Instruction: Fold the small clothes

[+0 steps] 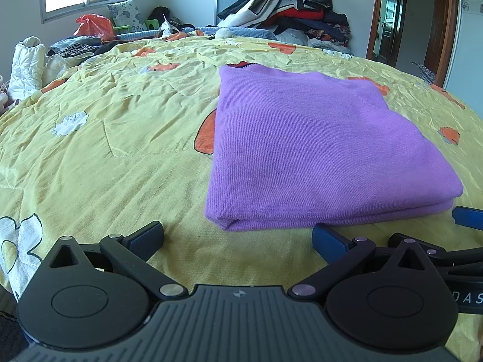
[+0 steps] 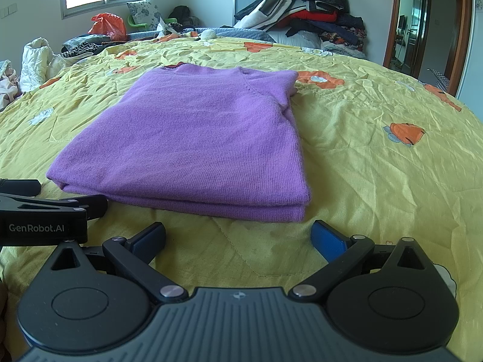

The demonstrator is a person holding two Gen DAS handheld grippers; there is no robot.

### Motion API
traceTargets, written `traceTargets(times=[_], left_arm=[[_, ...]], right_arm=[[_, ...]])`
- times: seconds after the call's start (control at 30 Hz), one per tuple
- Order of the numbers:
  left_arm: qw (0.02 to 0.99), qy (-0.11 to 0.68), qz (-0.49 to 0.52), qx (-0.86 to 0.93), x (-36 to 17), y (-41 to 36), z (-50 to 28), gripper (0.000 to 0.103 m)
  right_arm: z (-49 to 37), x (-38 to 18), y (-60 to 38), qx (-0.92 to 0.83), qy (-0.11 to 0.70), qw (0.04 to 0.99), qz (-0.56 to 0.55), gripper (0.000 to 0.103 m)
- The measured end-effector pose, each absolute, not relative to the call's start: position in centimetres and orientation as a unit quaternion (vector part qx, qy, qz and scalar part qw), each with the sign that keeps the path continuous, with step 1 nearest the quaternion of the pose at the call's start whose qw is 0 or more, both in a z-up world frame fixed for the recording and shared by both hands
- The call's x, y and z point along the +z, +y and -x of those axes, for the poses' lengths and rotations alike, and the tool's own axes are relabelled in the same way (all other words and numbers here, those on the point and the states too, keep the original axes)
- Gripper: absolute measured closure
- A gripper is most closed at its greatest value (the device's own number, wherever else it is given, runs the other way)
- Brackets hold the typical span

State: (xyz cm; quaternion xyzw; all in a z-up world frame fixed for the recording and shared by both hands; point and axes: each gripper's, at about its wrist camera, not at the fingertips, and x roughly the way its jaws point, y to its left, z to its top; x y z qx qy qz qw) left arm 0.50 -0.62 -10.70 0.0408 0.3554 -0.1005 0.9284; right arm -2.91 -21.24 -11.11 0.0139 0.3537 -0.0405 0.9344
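Observation:
A purple knitted sweater (image 1: 314,147) (image 2: 196,138) lies folded into a flat rectangle on the yellow flowered bedspread (image 1: 105,138) (image 2: 377,157). My left gripper (image 1: 238,235) is open just in front of the sweater's near-left corner, with nothing between its fingers. My right gripper (image 2: 238,235) is open too, just short of the sweater's near edge by its right corner, touching nothing. In the right wrist view the left gripper (image 2: 57,202) shows at the left edge. The right gripper's blue finger (image 1: 468,217) shows at the right edge of the left wrist view.
A tall heap of clothes (image 1: 289,9) (image 2: 311,9) stands at the far end of the bed. An orange plastic bag (image 1: 93,25), a patterned cushion (image 1: 126,15) and a white padded jacket (image 1: 27,63) lie at the far left. A doorway (image 1: 389,15) opens at the right.

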Motion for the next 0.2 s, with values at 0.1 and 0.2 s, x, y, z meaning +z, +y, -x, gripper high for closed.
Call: traceTargets(times=[0.1,0.2], left_arm=[[0.930,0.351,-0.037,-0.100,-10.67,-0.58,-0.45,0.000],[0.930,0.352,-0.041,-0.102,-10.62,-0.68,-0.46,0.000]], right_arm=[[2.90,-11.09,-21.26,-0.040,0.354,0.934,-0.014,0.000],[2.89,-11.10,-21.28,-0.040,0.354,0.934,-0.014,0.000]])
